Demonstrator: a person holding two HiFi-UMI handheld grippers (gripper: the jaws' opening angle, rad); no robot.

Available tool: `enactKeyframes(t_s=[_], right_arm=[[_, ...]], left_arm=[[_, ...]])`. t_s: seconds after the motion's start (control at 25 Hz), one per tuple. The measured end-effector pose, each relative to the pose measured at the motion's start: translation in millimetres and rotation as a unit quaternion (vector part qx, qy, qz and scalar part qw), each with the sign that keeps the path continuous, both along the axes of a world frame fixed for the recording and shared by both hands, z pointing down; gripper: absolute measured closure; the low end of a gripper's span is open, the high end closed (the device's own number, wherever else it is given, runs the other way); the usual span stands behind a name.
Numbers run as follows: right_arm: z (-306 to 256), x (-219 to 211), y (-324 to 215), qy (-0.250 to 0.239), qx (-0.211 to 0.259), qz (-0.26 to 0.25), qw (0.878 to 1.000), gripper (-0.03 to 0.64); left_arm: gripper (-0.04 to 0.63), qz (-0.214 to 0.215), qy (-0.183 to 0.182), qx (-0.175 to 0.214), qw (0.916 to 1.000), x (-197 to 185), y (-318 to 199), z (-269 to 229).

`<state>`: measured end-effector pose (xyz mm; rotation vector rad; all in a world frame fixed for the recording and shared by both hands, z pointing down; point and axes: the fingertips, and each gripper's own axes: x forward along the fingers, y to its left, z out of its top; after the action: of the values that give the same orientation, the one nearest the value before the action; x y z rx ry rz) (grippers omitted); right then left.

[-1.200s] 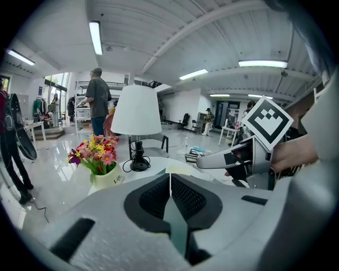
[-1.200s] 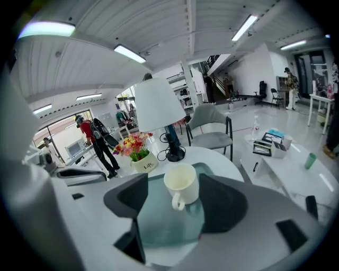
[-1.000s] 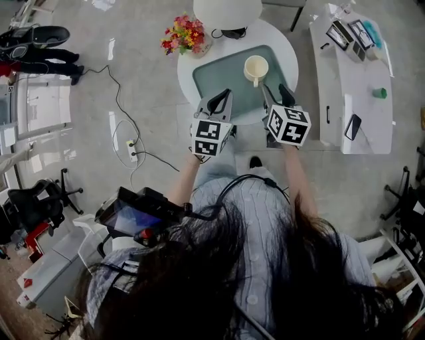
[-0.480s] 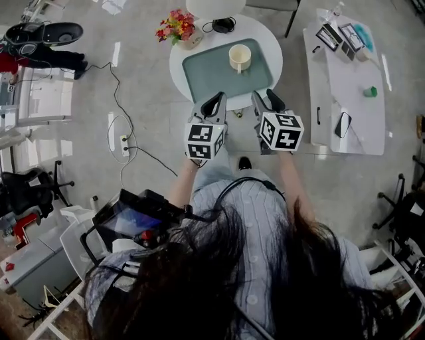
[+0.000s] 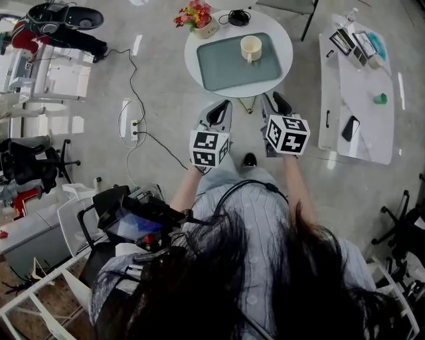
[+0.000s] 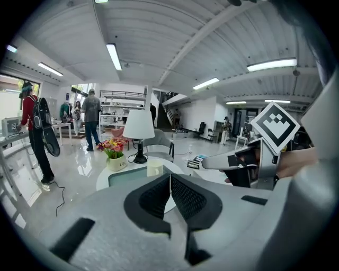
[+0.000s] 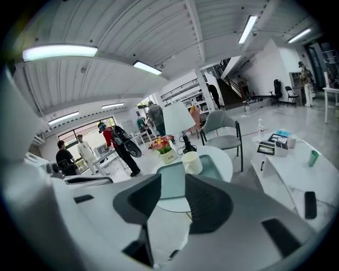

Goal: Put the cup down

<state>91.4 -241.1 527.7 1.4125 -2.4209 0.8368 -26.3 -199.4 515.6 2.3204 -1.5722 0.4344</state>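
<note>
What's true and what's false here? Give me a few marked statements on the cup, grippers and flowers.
1. The cup stands on the tray. True.
2. The right gripper holds the cup. False: its jaws have just been closing but stand apart, with nothing between them.
3. The left gripper is shut and empty. True.
4. The flowers stand on the tray. False: they stand on the table, beside the tray.

The left hand-held gripper (image 5: 220, 110) and right hand-held gripper (image 5: 273, 104) were held out side by side, angled slightly down. The left's jaws met, empty; the right's stood partly apart, having just been closing, nothing between them
</note>
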Motion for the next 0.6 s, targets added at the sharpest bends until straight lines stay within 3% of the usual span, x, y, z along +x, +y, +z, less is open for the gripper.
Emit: enactKeyframes(t_s=[0.6], right_arm=[[15.7, -30.7, 38.3, 0.004, -0.007, -0.022, 1.0, 0.483]], left_arm=[[0.577, -0.021, -0.027, -0.032, 0.9989, -39.3, 58.7, 12.6]])
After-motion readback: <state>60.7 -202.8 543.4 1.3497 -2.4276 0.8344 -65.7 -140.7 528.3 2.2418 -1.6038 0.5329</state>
